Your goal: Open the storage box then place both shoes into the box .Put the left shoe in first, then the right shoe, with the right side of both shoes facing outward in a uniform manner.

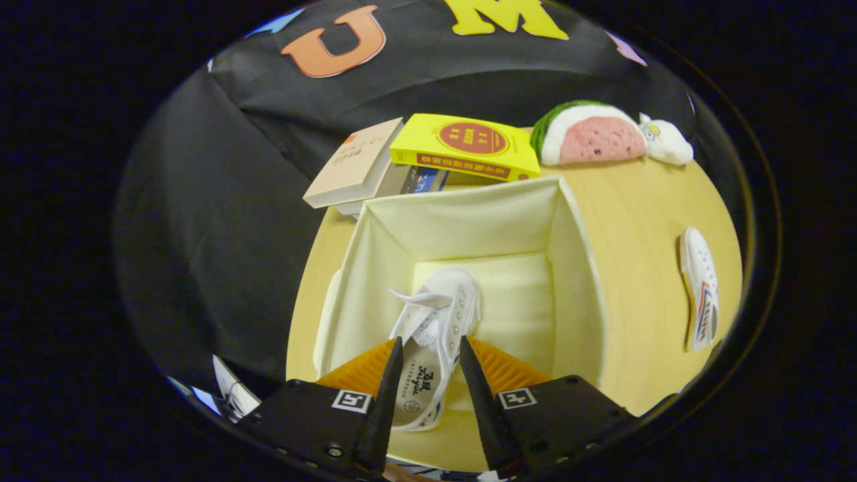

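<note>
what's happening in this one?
A hand-held gripper hangs over the open storage box, jaws parted around one white shoe inside it; whether they grip it or have let go is unclear. The other shoe lies on the wooden table, to the box's right. Books and a watermelon plush sit behind the box.

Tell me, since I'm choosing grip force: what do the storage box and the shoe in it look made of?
The storage box looks like cream fabric over stiff panels: matte walls, piped rims, soft folds. The shoe, between the open fingers of the hand-held gripper, looks like white canvas with metal eyelets and probably a rubber sole.
</note>
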A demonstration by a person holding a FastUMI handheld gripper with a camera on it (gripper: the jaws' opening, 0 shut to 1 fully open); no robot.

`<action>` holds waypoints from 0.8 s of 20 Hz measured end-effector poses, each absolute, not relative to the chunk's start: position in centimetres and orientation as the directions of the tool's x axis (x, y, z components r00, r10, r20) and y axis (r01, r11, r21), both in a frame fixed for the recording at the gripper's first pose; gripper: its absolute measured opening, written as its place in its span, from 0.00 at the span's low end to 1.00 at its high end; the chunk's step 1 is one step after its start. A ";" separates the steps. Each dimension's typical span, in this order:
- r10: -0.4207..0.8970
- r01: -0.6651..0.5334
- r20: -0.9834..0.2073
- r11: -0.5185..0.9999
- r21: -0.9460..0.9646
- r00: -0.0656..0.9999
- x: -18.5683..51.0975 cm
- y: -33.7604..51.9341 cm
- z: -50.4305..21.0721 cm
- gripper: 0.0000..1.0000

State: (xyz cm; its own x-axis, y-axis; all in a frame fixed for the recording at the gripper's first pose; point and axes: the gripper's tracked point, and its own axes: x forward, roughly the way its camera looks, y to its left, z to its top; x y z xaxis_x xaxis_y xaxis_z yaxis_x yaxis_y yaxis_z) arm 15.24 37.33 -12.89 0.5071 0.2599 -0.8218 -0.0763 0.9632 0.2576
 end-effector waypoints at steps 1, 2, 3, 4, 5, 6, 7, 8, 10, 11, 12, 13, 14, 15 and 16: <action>0.256 -0.101 -0.810 0.966 0.239 0.527 15.0 36.7 -11.5 0.54; 0.257 -0.115 -0.794 0.966 0.232 0.551 14.8 35.9 -10.1 0.57; 0.261 -0.126 -0.781 0.965 0.232 0.568 14.7 35.1 -8.8 0.66; 0.259 -0.131 -0.769 0.966 0.225 0.585 14.4 34.2 -7.7 0.74; 0.221 -0.096 -0.766 0.974 0.205 0.604 14.3 32.3 -6.6 0.82; 0.193 -0.075 -0.764 0.979 0.187 0.616 14.0 30.6 -6.0 0.90; 0.165 -0.067 -0.761 0.985 0.158 0.627 13.9 28.6 -4.9 0.98; 0.138 -0.052 -0.757 0.989 0.136 0.639 13.9 26.8 -4.4 0.95; 0.130 -0.036 -0.756 0.990 0.140 0.641 13.5 23.8 -3.7 0.95; 0.136 -0.034 -0.761 0.988 0.147 0.634 13.2 22.4 -3.7 0.95; 0.137 -0.033 -0.767 0.988 0.150 0.626 13.0 20.8 -3.8 0.95; 0.131 -0.024 -0.771 0.989 0.149 0.623 12.8 19.1 -4.1 0.95; 0.123 -0.011 -0.774 0.989 0.149 0.621 12.7 17.7 -4.4 0.95; 0.112 0.012 -0.780 0.988 0.152 0.615 12.6 15.8 -4.9 0.95; 0.107 0.038 -0.784 0.986 0.165 0.612 12.5 14.1 -5.5 0.95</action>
